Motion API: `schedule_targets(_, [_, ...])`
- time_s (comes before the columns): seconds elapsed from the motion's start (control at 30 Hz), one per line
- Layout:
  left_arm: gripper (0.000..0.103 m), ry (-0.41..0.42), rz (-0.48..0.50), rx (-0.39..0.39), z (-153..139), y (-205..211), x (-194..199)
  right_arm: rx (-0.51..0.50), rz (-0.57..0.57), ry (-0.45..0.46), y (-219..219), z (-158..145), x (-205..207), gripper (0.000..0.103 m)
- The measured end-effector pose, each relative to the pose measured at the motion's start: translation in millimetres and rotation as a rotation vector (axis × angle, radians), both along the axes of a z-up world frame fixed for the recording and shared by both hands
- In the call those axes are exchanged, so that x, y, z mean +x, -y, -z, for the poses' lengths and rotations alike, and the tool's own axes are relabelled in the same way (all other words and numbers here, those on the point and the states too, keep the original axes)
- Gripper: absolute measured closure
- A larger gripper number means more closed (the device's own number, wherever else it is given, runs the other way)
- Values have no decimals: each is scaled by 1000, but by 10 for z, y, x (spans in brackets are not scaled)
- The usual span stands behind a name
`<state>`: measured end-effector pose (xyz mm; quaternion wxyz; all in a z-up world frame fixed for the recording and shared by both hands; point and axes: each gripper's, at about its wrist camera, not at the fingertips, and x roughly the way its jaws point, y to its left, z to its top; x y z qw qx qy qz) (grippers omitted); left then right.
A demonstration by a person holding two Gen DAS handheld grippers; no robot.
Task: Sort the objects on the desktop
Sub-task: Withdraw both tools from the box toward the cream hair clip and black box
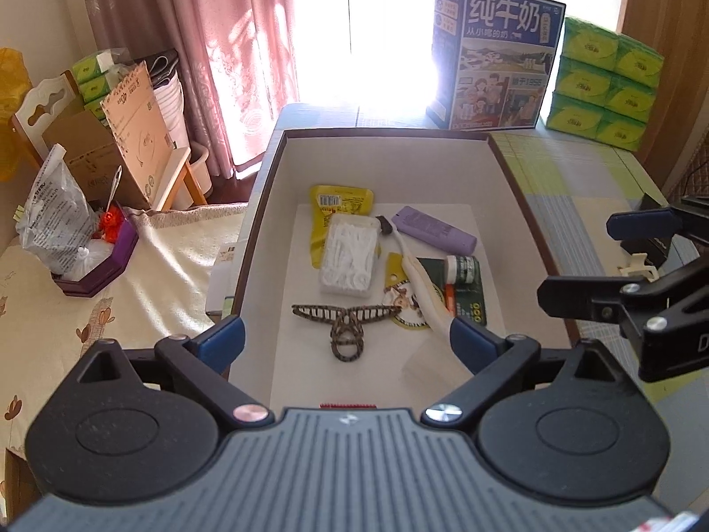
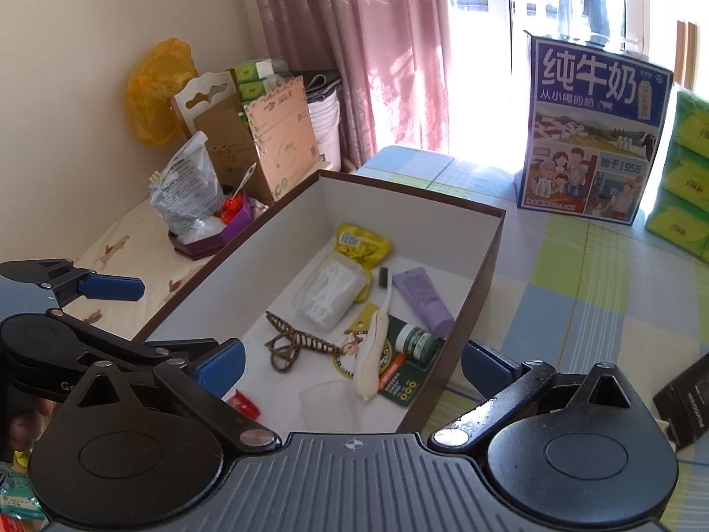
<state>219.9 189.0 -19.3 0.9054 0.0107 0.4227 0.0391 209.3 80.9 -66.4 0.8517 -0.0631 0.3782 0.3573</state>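
A brown box with a white inside (image 1: 266,186) (image 2: 483,261) holds small things: a patterned hair claw (image 1: 345,323) (image 2: 288,343), a clear pack of floss picks (image 1: 350,255) (image 2: 330,292), a yellow packet (image 1: 339,199) (image 2: 363,241), a purple tube (image 1: 436,230) (image 2: 421,295), a white toothbrush (image 1: 425,283) (image 2: 374,350), a small green-and-white bottle (image 1: 463,268) (image 2: 416,341). My left gripper (image 1: 348,339) is open and empty above the box's near end. My right gripper (image 2: 352,361) is open and empty over the box's near right corner; it also shows in the left wrist view (image 1: 594,261).
A blue milk carton (image 1: 496,57) (image 2: 594,133) and stacked green tissue packs (image 1: 607,84) (image 2: 682,164) stand behind the box on the checked tablecloth. A purple tray with a plastic bag (image 1: 88,261) (image 2: 208,230) sits to the left. A black item (image 2: 687,399) lies at the right.
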Motion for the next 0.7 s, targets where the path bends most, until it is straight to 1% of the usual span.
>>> schedule_targets(0.1, [5,2,-4,3,-23,54,-94,4,9,5,60,-38,-94,2])
schedule_targets(0.4, [5,-2,-29,6,-50,174,-363,-4,-18,-4,244,-28,-343,2])
schedule_targets(0.7, [5,-9,-78,0,-47,283,-609,-7,-79,-15,399,3,-554,2])
